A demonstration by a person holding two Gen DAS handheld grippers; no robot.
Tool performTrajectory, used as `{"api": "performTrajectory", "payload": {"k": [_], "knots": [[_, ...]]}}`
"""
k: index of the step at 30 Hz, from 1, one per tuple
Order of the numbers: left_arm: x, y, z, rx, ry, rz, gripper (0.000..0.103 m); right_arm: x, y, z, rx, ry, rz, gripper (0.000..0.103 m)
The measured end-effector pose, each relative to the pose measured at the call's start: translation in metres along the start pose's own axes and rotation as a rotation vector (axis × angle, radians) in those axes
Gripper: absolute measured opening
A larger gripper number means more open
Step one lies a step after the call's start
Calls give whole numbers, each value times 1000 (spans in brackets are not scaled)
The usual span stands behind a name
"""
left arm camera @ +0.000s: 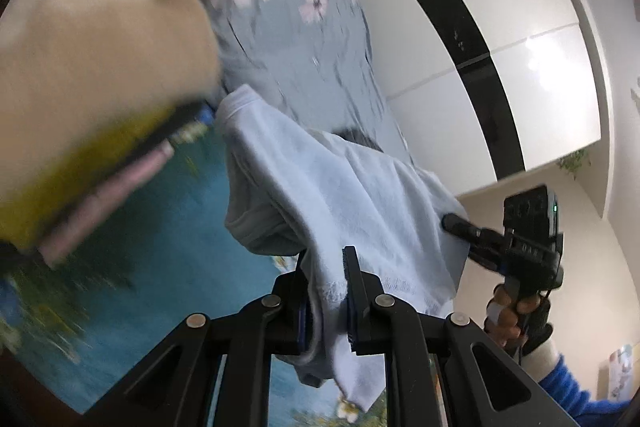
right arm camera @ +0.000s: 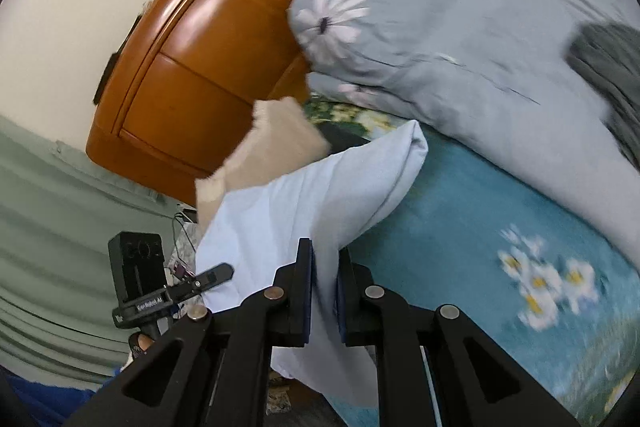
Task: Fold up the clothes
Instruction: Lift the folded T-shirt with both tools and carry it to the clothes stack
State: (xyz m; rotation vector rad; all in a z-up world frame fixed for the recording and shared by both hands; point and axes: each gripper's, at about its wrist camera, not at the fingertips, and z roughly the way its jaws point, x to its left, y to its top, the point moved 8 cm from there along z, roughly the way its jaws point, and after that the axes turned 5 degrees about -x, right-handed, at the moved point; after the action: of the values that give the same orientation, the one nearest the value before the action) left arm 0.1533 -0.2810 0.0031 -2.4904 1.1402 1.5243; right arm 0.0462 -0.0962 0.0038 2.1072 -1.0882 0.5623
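A pale blue garment (left arm camera: 352, 195) hangs stretched in the air between both grippers, above a teal flowered bedsheet (left arm camera: 168, 267). My left gripper (left arm camera: 326, 291) is shut on its hemmed edge. The right gripper (left arm camera: 460, 227) shows in the left wrist view at the garment's far corner, held by a hand with a blue sleeve. In the right wrist view my right gripper (right arm camera: 324, 291) is shut on the same pale blue garment (right arm camera: 320, 195), and the left gripper (right arm camera: 218, 273) bites the cloth's left edge.
A grey-blue flowered quilt (right arm camera: 480, 47) is heaped by the orange wooden headboard (right arm camera: 192, 67). A stack of folded clothes, beige on top (left arm camera: 92, 59), lies on the bed (right arm camera: 460, 211) beside the garment. A dark grey cloth (right arm camera: 612, 67) rests on the quilt. White cabinets (left arm camera: 500, 27) stand behind.
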Motion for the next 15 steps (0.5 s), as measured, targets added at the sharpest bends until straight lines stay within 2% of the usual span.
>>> {"api": "performTrajectory", "payload": {"k": [6, 11, 15], "knots": [[61, 70, -61, -131, 48, -44, 15, 81, 61, 98, 107, 33, -130, 10], [110, 94, -101, -229, 110, -93, 15, 134, 92, 176, 220, 56, -244, 10], [146, 104, -117, -285, 162, -138, 15, 149, 97, 219, 289, 58, -303, 10]]}}
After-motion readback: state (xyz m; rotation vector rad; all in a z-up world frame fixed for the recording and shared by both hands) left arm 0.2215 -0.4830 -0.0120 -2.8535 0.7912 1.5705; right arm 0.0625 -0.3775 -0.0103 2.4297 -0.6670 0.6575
